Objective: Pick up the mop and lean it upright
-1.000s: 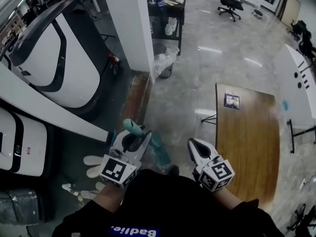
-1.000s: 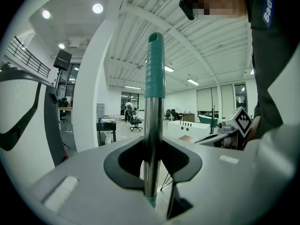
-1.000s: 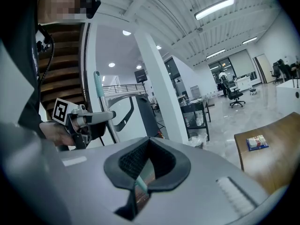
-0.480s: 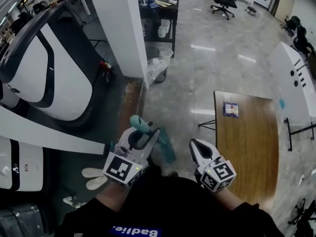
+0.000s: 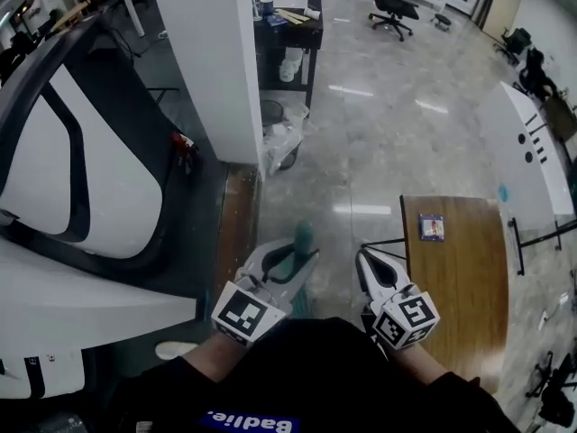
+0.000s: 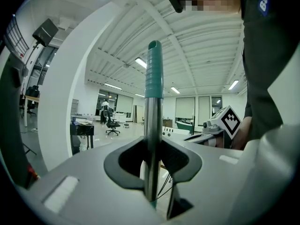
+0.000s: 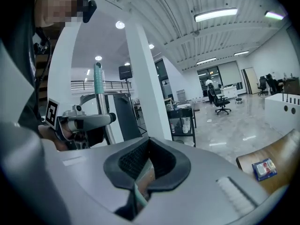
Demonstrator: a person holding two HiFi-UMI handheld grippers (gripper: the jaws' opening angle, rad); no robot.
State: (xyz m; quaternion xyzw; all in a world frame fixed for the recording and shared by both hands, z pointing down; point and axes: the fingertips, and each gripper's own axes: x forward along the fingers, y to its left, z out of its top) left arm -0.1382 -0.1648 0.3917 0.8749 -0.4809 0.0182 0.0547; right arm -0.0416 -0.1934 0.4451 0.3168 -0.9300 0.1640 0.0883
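Polished stone floor point(image 5: 388, 142) runs through an open hall. A big white-and-black machine point(image 5: 63, 179) fills the left side and a white pillar point(image 5: 212, 70) rises ahead. A wooden table point(image 5: 460, 287) stands to the right, clear of the work.

The left gripper point(image 5: 293, 260) points roughly level. Its fingers point(image 6: 70, 172) are pinched on the metal shaft of the mop handle point(image 6: 153, 125), just below the teal grip. The shaft crosses the fingers at a right angle. Its long axis is close to vertical, and the teal end stands up above the gripper, as the head view also shows point(image 5: 304, 235). The lower shaft and the mop head are hidden beneath the gripper and the person's body, so whether the head touches the floor cannot be told.

The right gripper point(image 5: 370, 258) rides just beside the left one, on the handle's right, apart from it. Its fingers point(image 7: 154, 182) are pressed together at the tips on nothing. From its own view the handle point(image 7: 98, 93) stands off to the left, gripped by the other tool.

The coming move likely turns on how the upright handle lies to the pillar. The pillar stands ahead and slightly left of the left gripper, which is the nearer hand and the one carrying the mop. To lean the handle there, it probably only has to tip its teal end toward that face.
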